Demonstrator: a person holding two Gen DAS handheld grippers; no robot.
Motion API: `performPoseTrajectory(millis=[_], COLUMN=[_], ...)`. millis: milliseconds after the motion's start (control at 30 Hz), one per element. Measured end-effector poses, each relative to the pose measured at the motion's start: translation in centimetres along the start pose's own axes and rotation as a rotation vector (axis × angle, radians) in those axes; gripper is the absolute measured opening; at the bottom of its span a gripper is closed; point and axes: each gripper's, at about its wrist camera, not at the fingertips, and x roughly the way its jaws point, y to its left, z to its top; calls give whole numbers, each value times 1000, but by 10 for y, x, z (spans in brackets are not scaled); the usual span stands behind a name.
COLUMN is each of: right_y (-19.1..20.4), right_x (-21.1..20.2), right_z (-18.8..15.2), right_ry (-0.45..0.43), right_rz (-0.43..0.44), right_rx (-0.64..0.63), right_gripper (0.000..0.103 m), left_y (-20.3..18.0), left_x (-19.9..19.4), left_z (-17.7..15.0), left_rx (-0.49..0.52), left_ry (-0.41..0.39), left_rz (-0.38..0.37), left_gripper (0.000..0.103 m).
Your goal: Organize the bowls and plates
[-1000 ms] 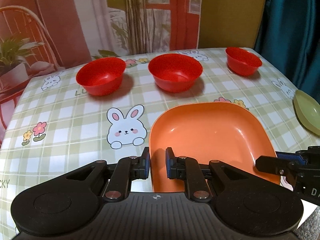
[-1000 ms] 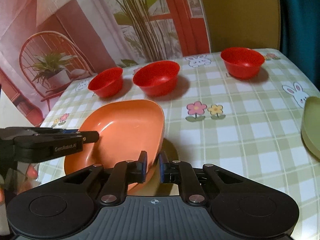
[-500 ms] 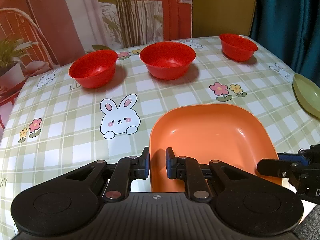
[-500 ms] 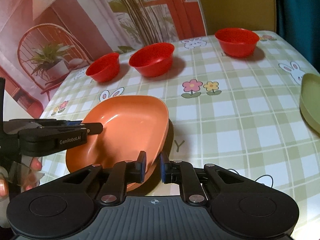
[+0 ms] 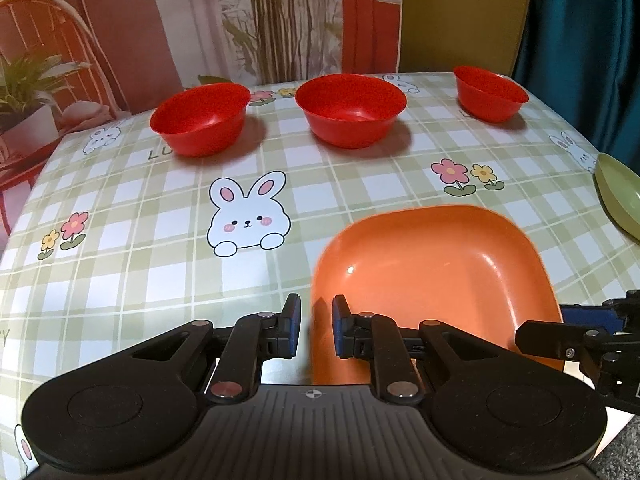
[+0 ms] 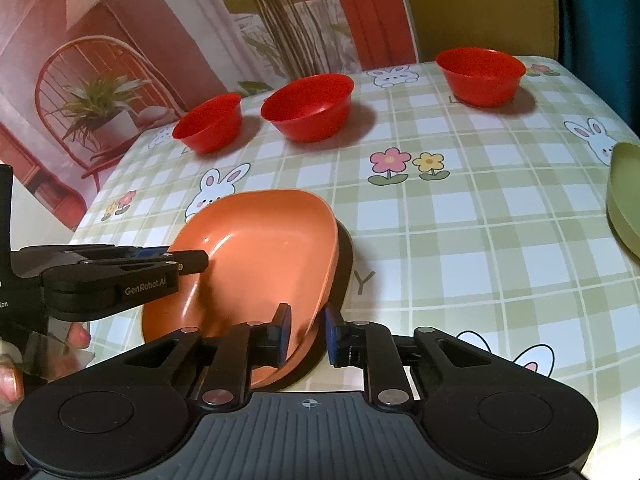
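The orange plate (image 5: 432,268) is held near the front edge of the table (image 5: 160,200), with its rim between the fingers of both grippers. The left gripper (image 5: 316,322) is set at the plate's left rim, with a narrow gap between its pads; the plate edge sits in that gap. The right gripper (image 6: 306,334) is set at the plate's right rim, its pads narrowly apart with the rim between them. In the right wrist view the plate (image 6: 260,264) is seen tilted, its right edge lifted above a dark shadow on the tablecloth.

Compared with the frame half a second earlier, the pads of both grippers are seen slightly further apart, and the plate is placed further right in the left wrist view. The bunny print (image 5: 248,216) now lies clear to the left of the plate.

Three red bowls are ranged beyond the plate: a left bowl (image 5: 200,118), a middle bowl (image 5: 350,108) and a right bowl (image 5: 490,94). A green plate (image 5: 620,196) is seen at the table's right edge, well apart from the orange plate.
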Motion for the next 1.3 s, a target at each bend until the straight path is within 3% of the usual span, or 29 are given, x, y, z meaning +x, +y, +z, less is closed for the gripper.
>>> performPoseTrajectory(millis=[200,567,700,867,1033,1300], right_y=[3,-6,-11,-25,-26,-25], right_x=[-2,-2,7,17,22,26], right_z=[2,9,8,5,4,8], right_ry=[-9,-38,-23,-2,0,-11], right_rz=[-10,-38,-58,-23,22,19], right_rx=[-31,-29,-27,28,40,31], right_gripper=[31,33,31,27,15,13], left_y=[6,11,13,14,15,16], left_x=[-2,-2,-2,-3,-2,0], left_z=[-2,-5,-5,-5,-5,-5], left_rx=[-31,-69,-73,-77,-81,-95], left_ry=[-11,-24,-26,-32,-30,-25], left_rz=[9,1,6,8,8,11], left_gripper=[18,21,26,28,29,30])
